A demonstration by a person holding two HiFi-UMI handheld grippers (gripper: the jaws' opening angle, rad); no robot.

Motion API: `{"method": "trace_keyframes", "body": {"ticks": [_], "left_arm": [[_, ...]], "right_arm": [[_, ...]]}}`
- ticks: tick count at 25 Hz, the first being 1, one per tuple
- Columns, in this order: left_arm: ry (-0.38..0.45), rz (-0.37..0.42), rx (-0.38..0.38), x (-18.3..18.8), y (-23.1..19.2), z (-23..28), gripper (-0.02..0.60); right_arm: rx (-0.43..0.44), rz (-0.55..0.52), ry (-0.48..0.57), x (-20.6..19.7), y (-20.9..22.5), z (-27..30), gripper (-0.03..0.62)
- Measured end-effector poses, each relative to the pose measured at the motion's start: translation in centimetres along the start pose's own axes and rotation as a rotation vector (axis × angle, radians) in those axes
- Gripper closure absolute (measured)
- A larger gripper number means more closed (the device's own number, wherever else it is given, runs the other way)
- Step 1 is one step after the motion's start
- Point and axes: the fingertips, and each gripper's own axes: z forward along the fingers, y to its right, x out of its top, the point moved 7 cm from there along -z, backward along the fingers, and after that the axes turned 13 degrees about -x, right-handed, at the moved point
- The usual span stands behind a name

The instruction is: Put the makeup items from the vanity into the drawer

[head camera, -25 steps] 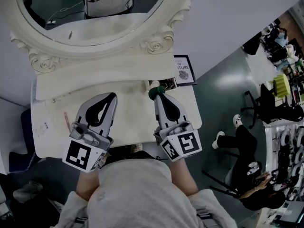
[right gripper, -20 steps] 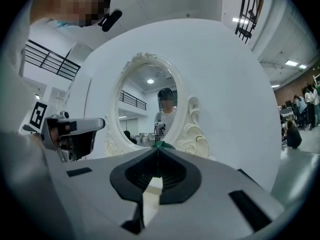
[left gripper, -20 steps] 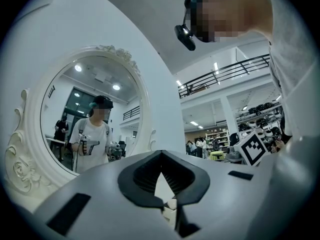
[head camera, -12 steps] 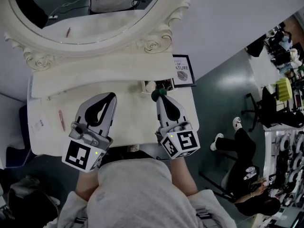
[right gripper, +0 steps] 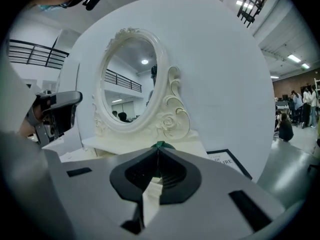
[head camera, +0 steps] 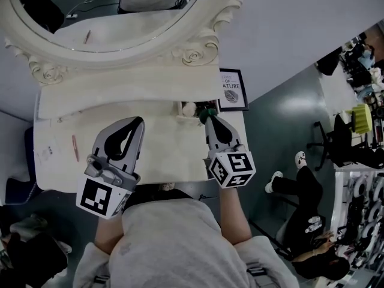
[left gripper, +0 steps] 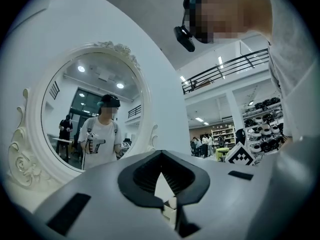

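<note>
White vanity (head camera: 171,155): I see its pale top below an oval mirror (head camera: 108,11) in a carved frame.
Left gripper (head camera: 141,121): jaws pressed together with nothing between them, held over the left-middle of the top.
Right gripper (head camera: 211,119): as far as I can read it, tips pinched on a green round item (head camera: 207,110) at the back right of the top.
Cream item (head camera: 189,108): just left of the green one.
Pink pencil (head camera: 75,147): lying on the top's left part, well apart from both grippers.
Framed print (head camera: 232,90): at the back right corner.
</note>
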Motion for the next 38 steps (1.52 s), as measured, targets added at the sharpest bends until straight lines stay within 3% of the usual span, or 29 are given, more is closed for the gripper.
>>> {"method": "trace_keyframes", "body": {"ticks": [25, 38], "left_arm": [[-0.076, 0.021, 0.153, -0.6, 0.7, -1.9, 0.568], [-0.067, 0.024, 0.212, -0.3, 0.2, -2.5, 0.568]], "right_arm": [[0.033, -0.093, -0.364, -4.3, 3.2, 7.3, 0.572], [0.028, -0.192, -0.53, -5.1, 3.0, 10.0, 0.572]]}}
